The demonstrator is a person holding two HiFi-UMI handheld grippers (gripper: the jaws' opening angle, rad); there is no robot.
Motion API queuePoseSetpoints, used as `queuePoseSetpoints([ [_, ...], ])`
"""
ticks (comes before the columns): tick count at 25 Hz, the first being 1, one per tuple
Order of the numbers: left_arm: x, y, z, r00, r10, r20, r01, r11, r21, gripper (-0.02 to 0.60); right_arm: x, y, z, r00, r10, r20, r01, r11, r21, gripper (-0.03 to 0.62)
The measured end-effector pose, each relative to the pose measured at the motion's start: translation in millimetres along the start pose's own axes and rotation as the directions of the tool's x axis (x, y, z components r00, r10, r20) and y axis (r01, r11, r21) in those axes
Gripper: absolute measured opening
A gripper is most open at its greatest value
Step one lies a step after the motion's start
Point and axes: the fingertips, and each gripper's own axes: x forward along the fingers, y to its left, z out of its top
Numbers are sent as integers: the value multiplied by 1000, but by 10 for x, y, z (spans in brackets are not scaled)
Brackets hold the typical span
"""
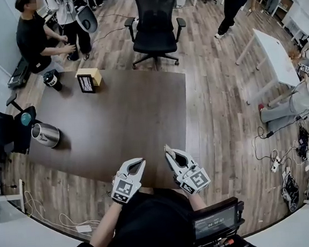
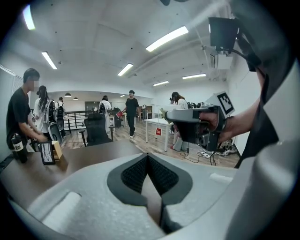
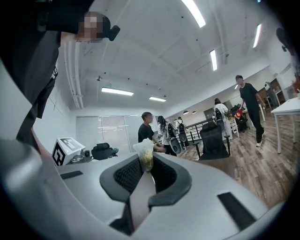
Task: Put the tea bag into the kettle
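Right gripper (image 1: 169, 151) fingers (image 3: 124, 175) are pinching the tea bag (image 3: 145, 157) upright at their tips, while the kettle (image 1: 47, 135) is sitting well off to their left on the tabletop (image 1: 121, 107), nearer the closed, empty left gripper (image 1: 140, 162); only the head view is showing the kettle, and the right gripper view is showing the bag best.

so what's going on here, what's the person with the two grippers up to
A person holds a gripper in each hand at the near edge of the table. The right gripper pinches a tea bag; the left gripper is shut and empty. The kettle sits at the table's left edge, away from both.
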Motion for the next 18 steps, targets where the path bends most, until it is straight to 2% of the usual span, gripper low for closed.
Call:
queuePoseSetpoints([
  [18, -305, 256, 42, 998, 58, 16, -58, 998, -30, -3, 278, 351, 256, 997, 69, 36, -69, 997, -22, 46],
])
